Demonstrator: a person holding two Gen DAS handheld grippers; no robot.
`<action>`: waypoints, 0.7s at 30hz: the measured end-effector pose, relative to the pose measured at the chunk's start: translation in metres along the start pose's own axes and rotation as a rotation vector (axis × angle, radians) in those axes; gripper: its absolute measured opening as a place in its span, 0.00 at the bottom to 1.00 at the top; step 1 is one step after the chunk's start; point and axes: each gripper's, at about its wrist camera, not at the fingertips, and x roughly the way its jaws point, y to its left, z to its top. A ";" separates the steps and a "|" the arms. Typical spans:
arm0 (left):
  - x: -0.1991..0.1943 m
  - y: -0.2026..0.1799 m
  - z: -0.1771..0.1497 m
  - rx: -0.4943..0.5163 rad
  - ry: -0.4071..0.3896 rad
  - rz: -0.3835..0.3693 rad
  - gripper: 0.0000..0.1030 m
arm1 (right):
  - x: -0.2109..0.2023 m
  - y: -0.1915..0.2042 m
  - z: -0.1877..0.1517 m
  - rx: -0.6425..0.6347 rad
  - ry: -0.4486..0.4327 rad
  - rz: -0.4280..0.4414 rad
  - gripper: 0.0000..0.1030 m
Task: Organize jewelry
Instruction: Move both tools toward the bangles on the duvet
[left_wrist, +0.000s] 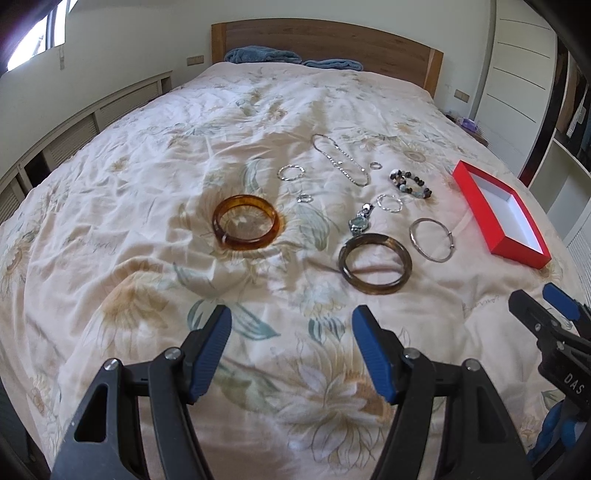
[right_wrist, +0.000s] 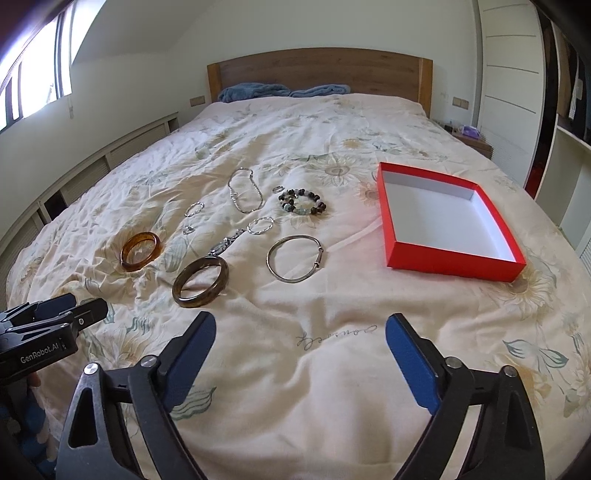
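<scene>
White lettering reading "GenRobot.AI" is seen on the black body of the left gripper (right_wrist: 74, 314) in the right wrist view, and the letters "DAS" are seen on the right gripper (left_wrist: 543, 299) at the edge of the left wrist view. A faint cursive word is printed on the cream floral bedspread (right_wrist: 295, 369) but cannot be read with certainty.

Both pairs of blue-padded tongs are held released, jaws spread wide with nothing between them, above the near part of the bedspread. The open red cardboard box with a white interior (right_wrist: 443, 266) is taken as landmark: the jewelry is laid out to its left, all of it beyond the fingertips and untouched. Nearest the box lies a thin silver bangle (right_wrist: 295, 258); farther left are a dark brown bangle (right_wrist: 199, 282) and a translucent amber bangle (right_wrist: 140, 251). A beaded bracelet (right_wrist: 303, 203) and a silver chain (right_wrist: 243, 192) are set farther back, nearer the wooden headboard (right_wrist: 317, 70).
</scene>
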 end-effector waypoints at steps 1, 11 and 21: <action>0.003 -0.001 0.003 0.001 0.001 -0.007 0.64 | 0.003 -0.001 0.002 0.002 0.004 0.003 0.83; 0.031 -0.012 0.024 -0.002 0.006 -0.045 0.64 | 0.035 -0.005 0.017 -0.020 0.043 0.026 0.73; 0.064 -0.024 0.033 -0.002 0.038 -0.062 0.63 | 0.064 -0.008 0.028 -0.037 0.066 0.047 0.68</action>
